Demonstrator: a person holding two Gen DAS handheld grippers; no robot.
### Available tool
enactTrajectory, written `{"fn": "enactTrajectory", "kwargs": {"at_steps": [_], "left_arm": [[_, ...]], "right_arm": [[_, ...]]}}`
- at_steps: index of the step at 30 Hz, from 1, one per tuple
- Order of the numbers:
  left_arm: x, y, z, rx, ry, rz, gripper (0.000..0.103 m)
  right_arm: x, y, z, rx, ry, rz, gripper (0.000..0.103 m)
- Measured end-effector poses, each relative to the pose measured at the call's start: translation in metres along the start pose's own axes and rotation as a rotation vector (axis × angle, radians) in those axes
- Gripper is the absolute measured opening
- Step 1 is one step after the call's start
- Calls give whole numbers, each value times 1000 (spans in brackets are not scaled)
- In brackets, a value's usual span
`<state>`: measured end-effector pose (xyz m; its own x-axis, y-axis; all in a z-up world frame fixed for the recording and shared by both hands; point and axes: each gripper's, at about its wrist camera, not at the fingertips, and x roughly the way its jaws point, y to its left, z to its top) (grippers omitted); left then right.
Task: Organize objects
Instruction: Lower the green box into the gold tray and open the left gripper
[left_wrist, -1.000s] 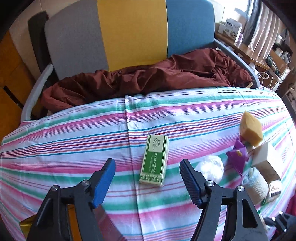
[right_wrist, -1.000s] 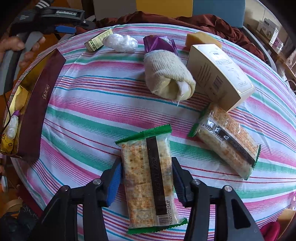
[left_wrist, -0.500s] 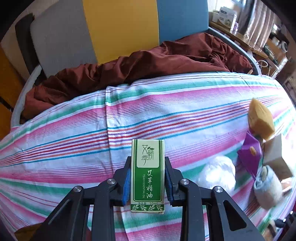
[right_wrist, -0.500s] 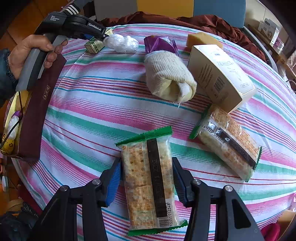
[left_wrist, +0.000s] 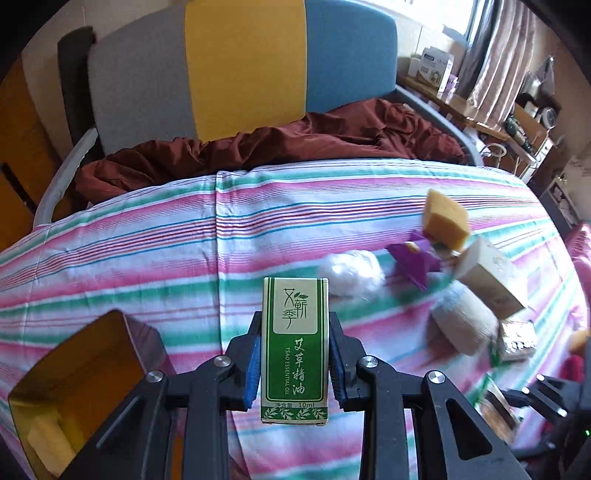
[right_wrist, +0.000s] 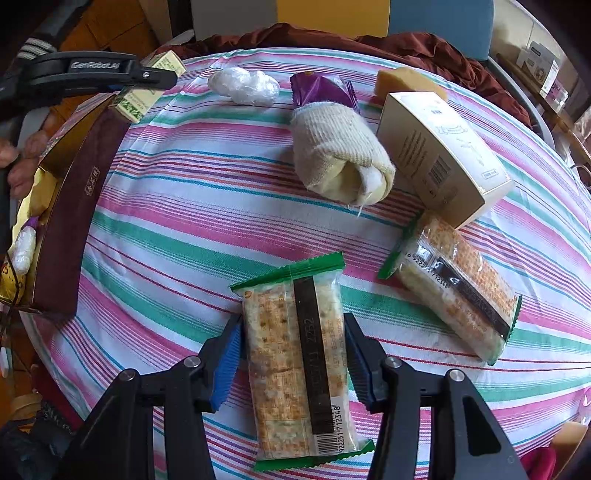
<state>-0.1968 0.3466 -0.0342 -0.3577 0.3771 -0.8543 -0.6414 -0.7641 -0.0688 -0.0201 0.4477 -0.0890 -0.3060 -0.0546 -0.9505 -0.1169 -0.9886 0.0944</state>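
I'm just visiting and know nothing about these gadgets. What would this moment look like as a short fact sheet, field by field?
Setting: a table under a striped cloth
Left gripper: shut on a green essential-oil box, lifted off the cloth
Right gripper: jaws either side of a cracker pack lying on the cloth; a firm grip cannot be told
Container: open brown box with gold lining at the left table edge, a few items inside
Still on the cloth: second cracker pack, beige carton, rolled cloth, purple wrapper, white wad, yellow sponge
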Motion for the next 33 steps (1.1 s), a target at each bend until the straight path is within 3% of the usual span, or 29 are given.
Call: {"fn": "enactTrajectory", "kwargs": {"at_steps": [7,11,14,19,25,29,33], "left_arm": [[-56,-5,-29,-14,-66,-52,31],[-94,10,-49,-55,-110,-70,31],[-123,40,-70,-115,-140,-59,31],[-157,123,-110,-285,-159,11,31],[-157,207,-155,-465,-127,59,31],[-142,213,-156,-476,-113,48,31],[-107,207,-145,-443,-36,59,31]], "right_arm": [[-3,-2,-2,-2,-2,-1,54],[-4,1,-2,-7,-7,-10,53],[-6,2,-2,-13,-9,-17,53],[-8,6,-4,-28,-15,-37,53],[-10,11,-5,-41,-21,-56,52],[-12,14,-5,-47,-27,-70,52],[-14,15,-6,-43,-32,-75,52]]}}
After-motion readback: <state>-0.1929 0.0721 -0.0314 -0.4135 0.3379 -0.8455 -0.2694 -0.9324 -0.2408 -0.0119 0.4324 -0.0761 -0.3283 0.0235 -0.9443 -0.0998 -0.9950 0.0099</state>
